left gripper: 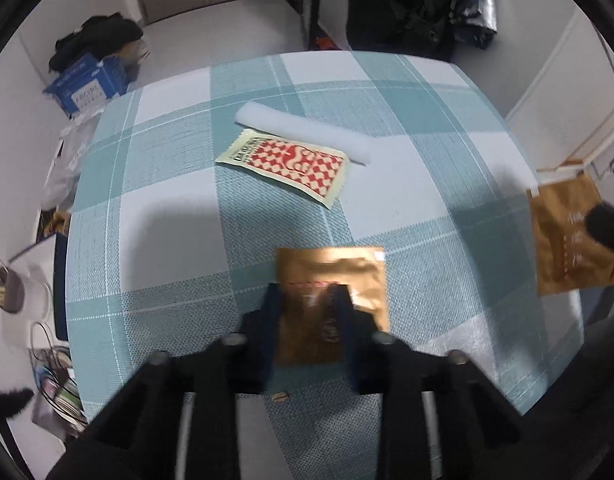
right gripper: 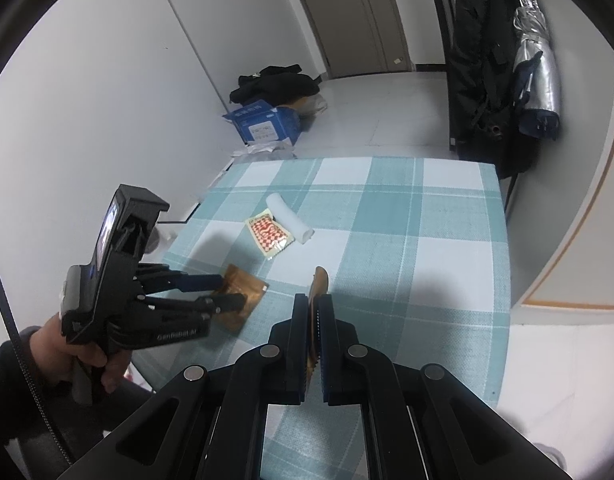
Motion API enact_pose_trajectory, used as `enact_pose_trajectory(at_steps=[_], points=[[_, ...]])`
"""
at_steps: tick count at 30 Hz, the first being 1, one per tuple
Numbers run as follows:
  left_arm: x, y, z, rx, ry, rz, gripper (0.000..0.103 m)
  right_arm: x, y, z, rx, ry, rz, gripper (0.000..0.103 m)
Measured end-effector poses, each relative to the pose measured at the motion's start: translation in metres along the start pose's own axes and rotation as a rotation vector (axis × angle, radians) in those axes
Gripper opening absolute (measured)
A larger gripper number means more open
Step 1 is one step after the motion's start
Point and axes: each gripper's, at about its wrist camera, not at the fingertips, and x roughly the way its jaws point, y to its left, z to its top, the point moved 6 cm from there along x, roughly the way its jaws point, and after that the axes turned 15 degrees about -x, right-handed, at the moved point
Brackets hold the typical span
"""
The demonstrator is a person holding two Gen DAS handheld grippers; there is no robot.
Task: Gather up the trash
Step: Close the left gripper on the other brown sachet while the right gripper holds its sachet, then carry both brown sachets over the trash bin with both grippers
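A gold foil sachet (left gripper: 332,304) lies flat on the teal-and-white checked tablecloth (left gripper: 167,216) near the table's front edge, bracketed by the left gripper (left gripper: 305,294), whose fingers stand narrowly apart on either side of it; whether the pads press the foil the blurred wrist view does not settle, and from the right wrist view the fingertips seem to rest on the sachet's near end. The sachet looks light, thin and crinkly, probably slick against the cloth; a pinch at a sealed edge or corner would likely hold better than a squeeze on the flat face, which may only slide. The left gripper points steeply down from the person's hand (right gripper: 95,360), which grips its handle low at the table's left side. The right gripper (right gripper: 314,312) slants down over the cloth, jaws pressed together on a brown paper bag (left gripper: 569,240), seen edge-on between its fingers and hanging open-faced at the right of the left wrist view; the bag looks stiff enough to keep its shape. Farther back, a red-checked snack wrapper (left gripper: 289,166) lies flat, touching a white foam tube (left gripper: 303,132); both look feather-light.
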Motion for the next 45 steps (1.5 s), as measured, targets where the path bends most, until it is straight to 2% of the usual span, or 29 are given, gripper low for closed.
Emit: enact_pose_trajectory(at_steps=[1,3,8,16,19,20,21,22,24,27,29,34,39,41,43,45], points=[[0.0,0.002,0.001,-0.013,0.0,-0.001,0.013,0.0,0.0,0.001,-0.001,-0.003,0.001,0.004],[0.001,0.005,0.002,-0.025,-0.004,0.008,0.0,-0.001,0.002,0.001,-0.002,-0.006,0.005,0.004],[-0.002,-0.003,-0.005,-0.036,0.004,-0.033,0.0,-0.003,0.002,0.002,0.001,-0.011,0.004,0.004],[-0.025,-0.014,-0.005,-0.028,-0.059,-0.085,0.0,-0.007,-0.002,0.003,0.018,-0.025,0.003,0.004],[-0.021,-0.017,-0.008,-0.019,-0.043,-0.072,0.0,-0.009,-0.003,0.003,0.025,-0.029,0.004,0.004],[-0.017,-0.017,-0.009,-0.017,-0.025,-0.062,0.004,-0.009,-0.004,0.002,0.027,-0.031,0.003,0.004],[-0.013,-0.017,-0.01,-0.013,-0.011,-0.055,0.018,-0.01,-0.004,0.002,0.03,-0.032,0.003,0.004],[-0.008,-0.017,-0.011,-0.01,0.0,-0.049,0.041,-0.011,-0.005,0.002,0.033,-0.034,0.004,0.004],[-0.009,-0.017,-0.011,-0.016,-0.009,-0.063,0.067,-0.013,-0.005,0.001,0.037,-0.038,0.002,0.004],[-0.005,-0.018,-0.01,-0.016,-0.007,-0.049,0.077,-0.017,-0.006,0.001,0.04,-0.045,0.003,0.004],[0.003,-0.021,-0.011,-0.009,0.016,-0.036,0.077,-0.018,-0.006,0.001,0.042,-0.048,0.003,0.004],[0.016,-0.036,-0.01,0.102,0.024,0.056,0.09,-0.022,-0.01,0.003,0.059,-0.061,0.003,0.004],[0.019,-0.035,-0.005,0.078,0.041,0.061,0.09,-0.03,-0.016,0.007,0.083,-0.081,0.006,0.004],[0.017,-0.036,-0.003,0.072,0.044,0.057,0.081,-0.032,-0.019,0.007,0.094,-0.086,0.01,0.004],[0.014,-0.039,-0.002,0.066,0.045,0.054,0.059,-0.033,-0.02,0.008,0.1,-0.09,0.013,0.004],[0.014,-0.043,-0.002,0.074,0.051,0.052,0.05,-0.034,-0.02,0.009,0.106,-0.095,0.021,0.005]])
